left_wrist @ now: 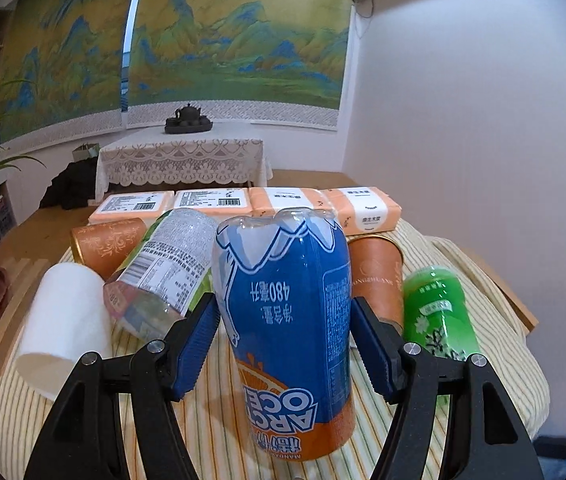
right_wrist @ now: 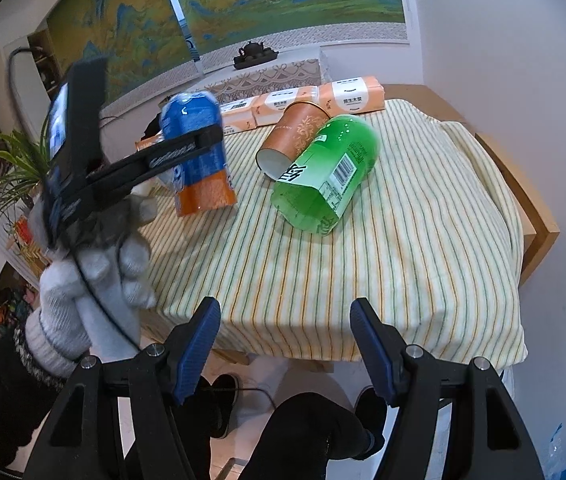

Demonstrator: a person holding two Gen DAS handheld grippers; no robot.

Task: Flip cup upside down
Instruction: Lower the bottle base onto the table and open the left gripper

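- The left gripper (left_wrist: 285, 340) has its two blue pads on either side of the blue and orange cup (left_wrist: 287, 328). This cup is made from a cut drink bottle, and the pads seem to press on its sides, so I judge it is gripped.
- In the left wrist view the print on the cup reads upside down. The rounded bottle base points up and far, and the orange cut end is low and near, close to the striped cloth (left_wrist: 219, 420).
- In the right wrist view the same cup (right_wrist: 197, 156) is held at the far left of the table (right_wrist: 539, 216). It is tilted, and its open orange end seems to be a little above the cloth, so I cannot tell if it touches.
- My judgement: the turn is almost done, and what is left is to set the cup down on its open end and let go.
- The right gripper (right_wrist: 285, 344) is open and holds nothing. It hangs at the near edge of the table, well apart from the cups.
- A green cup (right_wrist: 323, 176) lies on its side in the middle of the cloth, touching an orange paper cup (right_wrist: 291, 136) behind it. In the left wrist view a white cup (left_wrist: 63, 320) also lies on its side at the left.
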